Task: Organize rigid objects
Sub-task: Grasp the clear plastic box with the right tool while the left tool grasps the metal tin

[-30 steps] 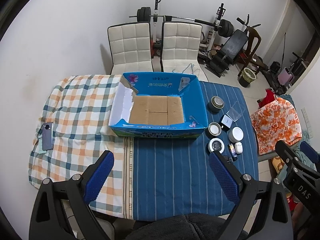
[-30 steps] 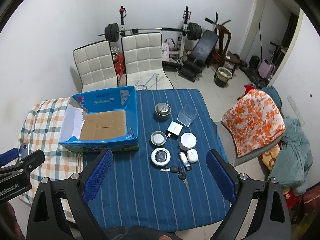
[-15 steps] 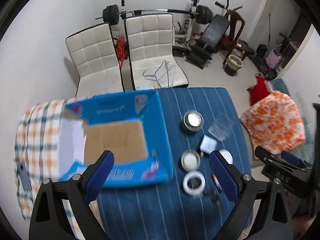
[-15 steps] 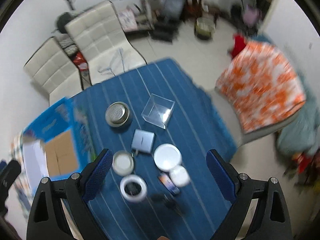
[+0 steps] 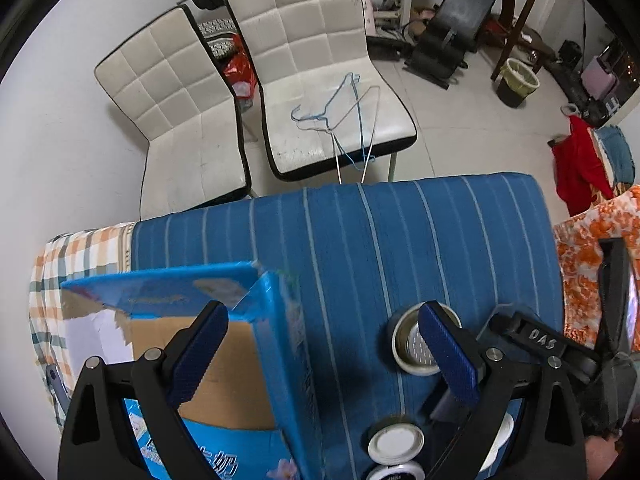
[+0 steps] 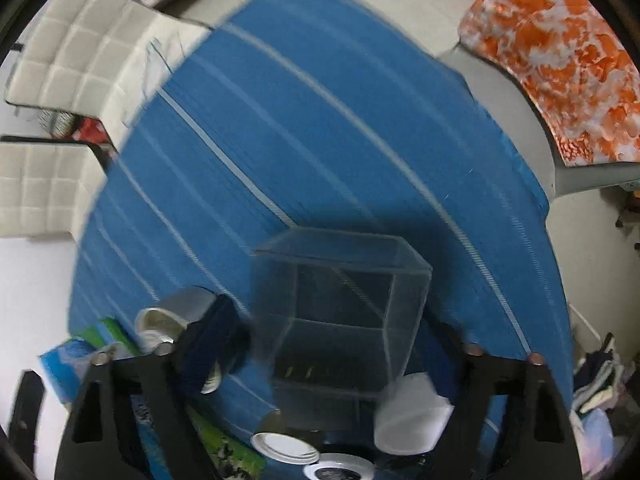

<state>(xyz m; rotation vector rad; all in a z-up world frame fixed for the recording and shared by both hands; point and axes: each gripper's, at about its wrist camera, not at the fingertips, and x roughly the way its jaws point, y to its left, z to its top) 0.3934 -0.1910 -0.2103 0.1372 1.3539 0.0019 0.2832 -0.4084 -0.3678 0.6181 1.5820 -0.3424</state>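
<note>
My right gripper (image 6: pixel 328 346) points down at the blue striped tablecloth (image 6: pixel 320 140). A clear plastic box (image 6: pixel 340 316) stands between its fingers, and the jaws are closing on it. The picture is blurred, and the pads still seem just off its sides. My left gripper (image 5: pixel 324 356) is open and holds nothing. It hangs over the right wall of the blue cardboard box (image 5: pixel 276 360). A metal tin with a strainer lid (image 5: pixel 408 346) sits partly behind its right finger (image 5: pixel 448 356).
Small round tins (image 5: pixel 396 440) and a white square item (image 6: pixel 412 416) lie near the front edge. The other gripper (image 5: pixel 540 340) shows at the right of the left wrist view. Two white chairs (image 5: pixel 320 80) stand behind the table, and an orange-covered seat (image 6: pixel 560 60) stands beside it.
Both grippers have dropped close to the table and tipped downward. The right one now straddles the clear box with narrower jaws. The left one has moved right, over the blue box's wall.
</note>
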